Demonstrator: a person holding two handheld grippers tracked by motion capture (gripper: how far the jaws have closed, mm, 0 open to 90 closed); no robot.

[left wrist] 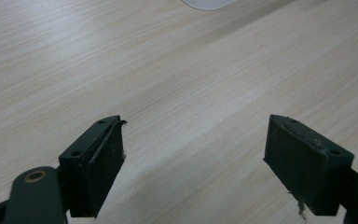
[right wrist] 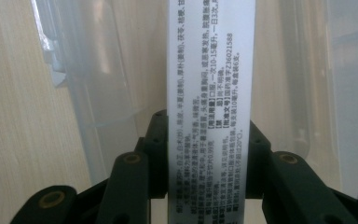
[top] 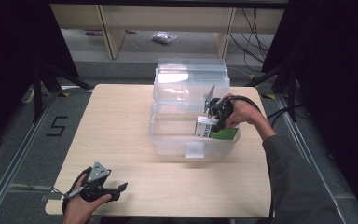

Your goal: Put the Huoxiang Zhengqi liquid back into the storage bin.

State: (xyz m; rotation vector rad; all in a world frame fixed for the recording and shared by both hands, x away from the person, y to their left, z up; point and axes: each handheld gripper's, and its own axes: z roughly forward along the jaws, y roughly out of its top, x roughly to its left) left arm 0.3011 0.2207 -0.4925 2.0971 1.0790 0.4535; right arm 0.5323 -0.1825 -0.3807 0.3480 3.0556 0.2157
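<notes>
Your right gripper (right wrist: 207, 154) is clamped on the white printed box (right wrist: 209, 93), held inside the clear plastic bin (top: 168, 140). Your left gripper (left wrist: 193, 158) rests over the table (left wrist: 168, 70), jaws spread wide with nothing between them.

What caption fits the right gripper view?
Right tongs shut on a white printed box, held above the clear plastic bin.

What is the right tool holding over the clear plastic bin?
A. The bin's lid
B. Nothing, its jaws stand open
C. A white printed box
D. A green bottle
C: the right tool is clamped on a white box with printed text, down inside the clear plastic bin.
</notes>
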